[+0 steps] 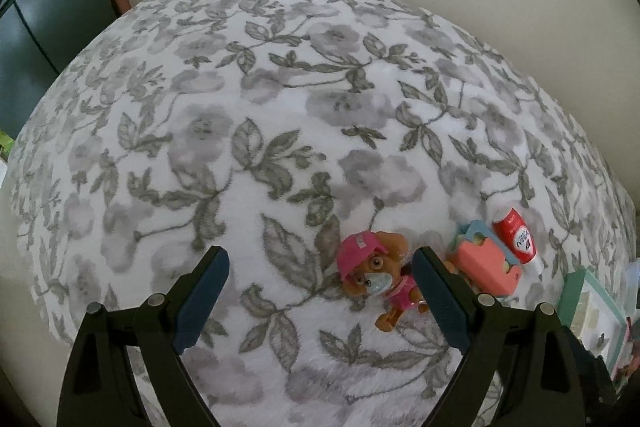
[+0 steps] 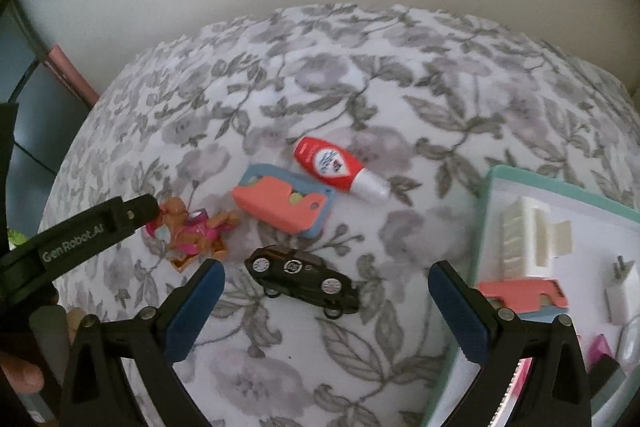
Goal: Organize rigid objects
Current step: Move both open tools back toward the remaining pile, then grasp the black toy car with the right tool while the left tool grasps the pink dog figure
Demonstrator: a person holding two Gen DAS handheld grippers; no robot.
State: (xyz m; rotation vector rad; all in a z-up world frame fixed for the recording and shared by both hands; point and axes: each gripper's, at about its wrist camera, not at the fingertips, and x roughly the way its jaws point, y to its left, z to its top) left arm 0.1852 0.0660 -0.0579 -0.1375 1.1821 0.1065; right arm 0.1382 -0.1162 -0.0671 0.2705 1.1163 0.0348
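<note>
Grey-flowered fleece cloth (image 1: 280, 99) covers the whole work surface in both views. Low in the left wrist view, the left gripper (image 1: 320, 267) hangs over it with its jaws spread wide and nothing pressed between them; a toy puppy (image 1: 380, 279) in a pink cap lies between the finger lines, closer to the right finger, its head toward the upper left of the frame and its legs toward the lower right. Right of that finger lie a coral-and-blue toy block (image 1: 486, 261) and a red bottle (image 1: 516, 237), the bottle's white cap pointing to the lower right.

In the right wrist view the right gripper (image 2: 326, 281) is likewise open and empty. A black toy car (image 2: 304, 277) lies on its side between the fingers, wheels facing the camera, its long axis running from upper left to lower right. Above it sit the block and the bottle, both slanted the same way. A mint-rimmed tray (image 2: 486, 227) at the right edge holds a white clip (image 2: 528, 239), a charger plug (image 2: 620, 291) and another coral block (image 2: 524, 295)
</note>
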